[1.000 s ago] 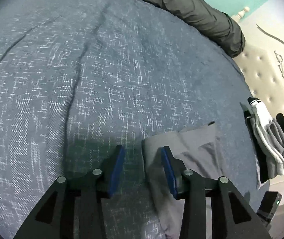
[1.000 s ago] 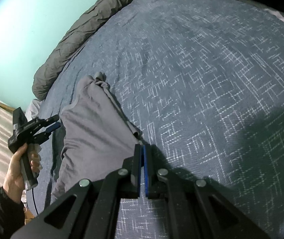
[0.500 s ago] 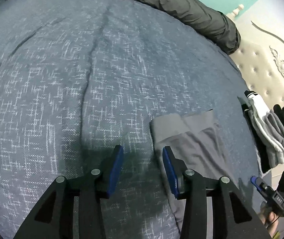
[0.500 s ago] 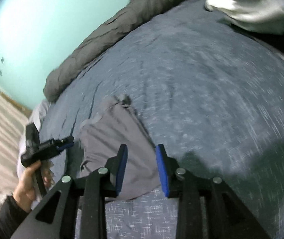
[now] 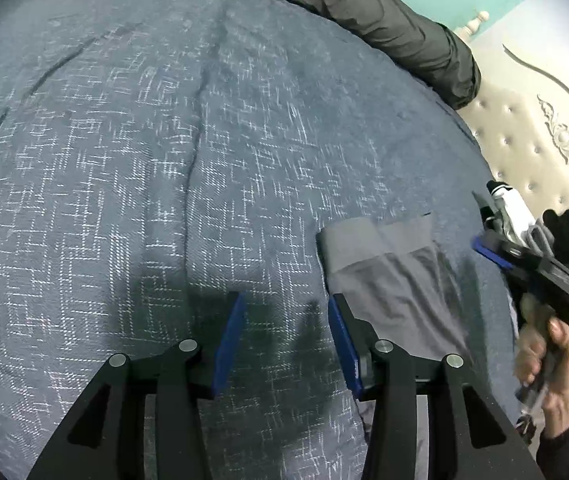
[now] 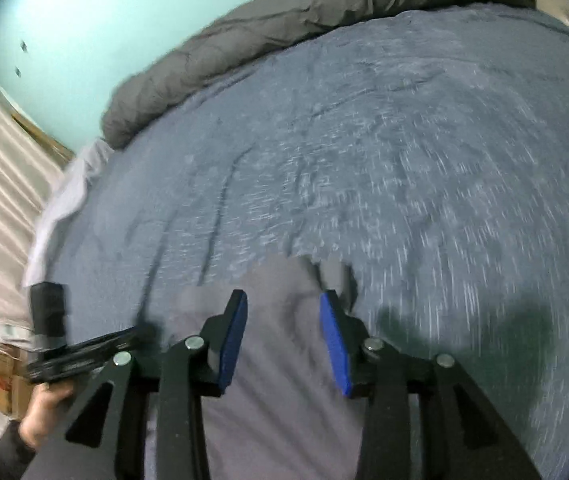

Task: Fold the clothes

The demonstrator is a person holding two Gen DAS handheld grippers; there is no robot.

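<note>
— Blue bedspread [image 5: 164,168] filled both views, blurred in the right one. What else?
— One dark duvet [image 5: 384,16] rolled along its far edge. One grey garment [image 5: 396,280] lay folded near the bed's edge; a clothes pile [image 5: 516,212] was half hidden.
— Writing?
— None legible.
— Tongs?
— Left gripper [image 5: 286,340] spread, empty. Right gripper [image 6: 282,336] had just been opening, over the garment, not pinching it.
</note>
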